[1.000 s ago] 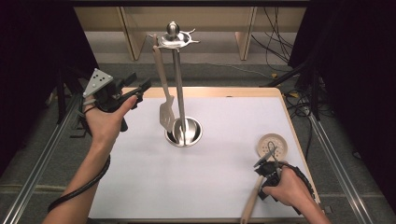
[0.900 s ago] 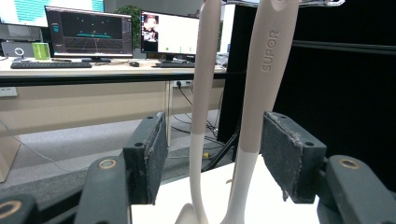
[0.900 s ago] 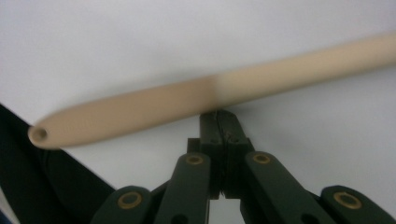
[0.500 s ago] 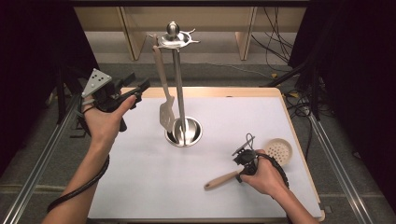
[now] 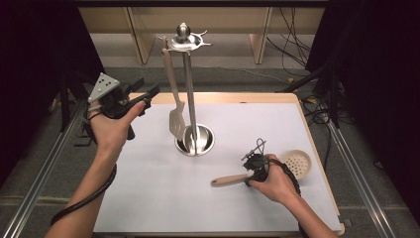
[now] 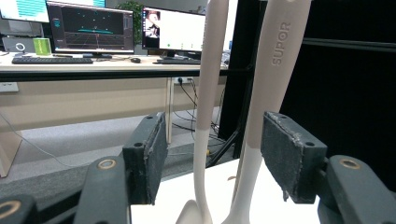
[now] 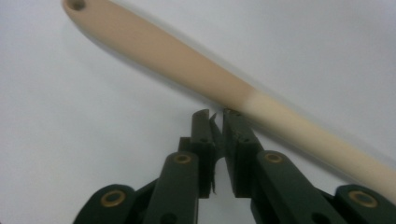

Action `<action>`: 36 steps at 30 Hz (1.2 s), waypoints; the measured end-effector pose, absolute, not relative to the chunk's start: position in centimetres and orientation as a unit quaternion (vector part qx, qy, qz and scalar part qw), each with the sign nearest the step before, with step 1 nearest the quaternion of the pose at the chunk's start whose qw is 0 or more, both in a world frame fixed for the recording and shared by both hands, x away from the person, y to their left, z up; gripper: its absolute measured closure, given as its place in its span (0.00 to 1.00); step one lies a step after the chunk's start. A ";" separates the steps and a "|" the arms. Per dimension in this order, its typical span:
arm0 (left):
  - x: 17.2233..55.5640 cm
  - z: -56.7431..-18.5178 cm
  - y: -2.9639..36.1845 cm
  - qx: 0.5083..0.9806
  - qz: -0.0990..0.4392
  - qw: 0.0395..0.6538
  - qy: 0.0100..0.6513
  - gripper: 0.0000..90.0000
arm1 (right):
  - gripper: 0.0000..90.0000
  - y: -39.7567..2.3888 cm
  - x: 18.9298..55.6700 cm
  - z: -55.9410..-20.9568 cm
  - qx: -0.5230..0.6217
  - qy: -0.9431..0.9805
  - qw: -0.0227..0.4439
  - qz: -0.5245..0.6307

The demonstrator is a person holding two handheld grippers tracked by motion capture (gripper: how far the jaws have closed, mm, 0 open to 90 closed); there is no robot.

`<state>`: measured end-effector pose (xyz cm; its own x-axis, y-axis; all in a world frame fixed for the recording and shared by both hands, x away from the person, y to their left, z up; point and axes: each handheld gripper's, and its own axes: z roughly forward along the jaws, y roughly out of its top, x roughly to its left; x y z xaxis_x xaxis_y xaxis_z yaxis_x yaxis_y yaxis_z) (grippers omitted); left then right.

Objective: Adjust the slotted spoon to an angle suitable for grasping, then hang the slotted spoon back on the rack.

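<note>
"SUPOR" embossed on spatula handle [image 6: 275, 70]; left tongs [image 6: 215, 154] spread; right tongs [image 7: 217, 122] slightly parted, just opening, empty.

The table top [image 5: 148, 198] is plain white with a pale wood rim. The stand [image 5: 189, 99] on it is shiny silver metal, base and pole alike. The spatula [image 5: 174, 94] hanging from it is tan along the handle and cream at the blade. The skimmer [image 5: 292, 163] lying on the table has the same two tones: a tan handle fading to cream, and a cream bowl dotted with small holes. The left gripper [image 5: 141, 94] is black with a grey plate speckled with dark dots; its pads [image 6: 154, 154] are dark grey and rough. The right gripper [image 5: 255, 158] is black with brass-coloured rivets. The floor is grey.
</note>
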<state>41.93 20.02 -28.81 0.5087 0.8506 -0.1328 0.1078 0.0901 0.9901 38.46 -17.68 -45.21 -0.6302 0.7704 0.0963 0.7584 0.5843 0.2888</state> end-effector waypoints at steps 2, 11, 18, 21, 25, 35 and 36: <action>41.9 -28.9 20.1 0.602 0.301 0.622 0.399 0.45 | 0.86 -17.8 38.2 -44.4 0.409 0.897 0.039 0.165; 41.9 -29.0 20.0 0.606 0.297 0.620 0.400 0.45 | 0.65 -20.0 38.6 -43.2 0.361 0.917 0.080 0.153; 41.5 -29.3 20.1 0.609 0.293 0.618 0.402 0.45 | 0.63 -21.3 38.7 -42.8 0.362 0.915 0.089 0.155; 41.2 -29.2 20.4 0.607 0.295 0.618 0.403 0.45 | 0.62 -21.3 38.8 -42.7 0.346 0.921 0.097 0.153; 41.1 -29.3 20.7 0.606 0.300 0.614 0.406 0.44 | 0.59 -20.8 39.3 -42.9 0.309 0.936 0.097 0.137; 41.5 -29.4 20.2 0.610 0.298 0.611 0.407 0.44 | 0.54 -20.1 40.5 -43.5 0.224 0.967 0.079 0.087; 41.6 -29.4 20.1 0.610 0.298 0.612 0.406 0.44 | 0.54 -20.1 40.7 -43.4 0.214 0.970 0.075 0.084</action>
<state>41.56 20.12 -29.42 0.4935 0.8595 -0.1335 0.1297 0.0790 0.9884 40.71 -20.09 -43.44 -0.8975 0.4271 -0.1102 0.4020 0.8948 0.1945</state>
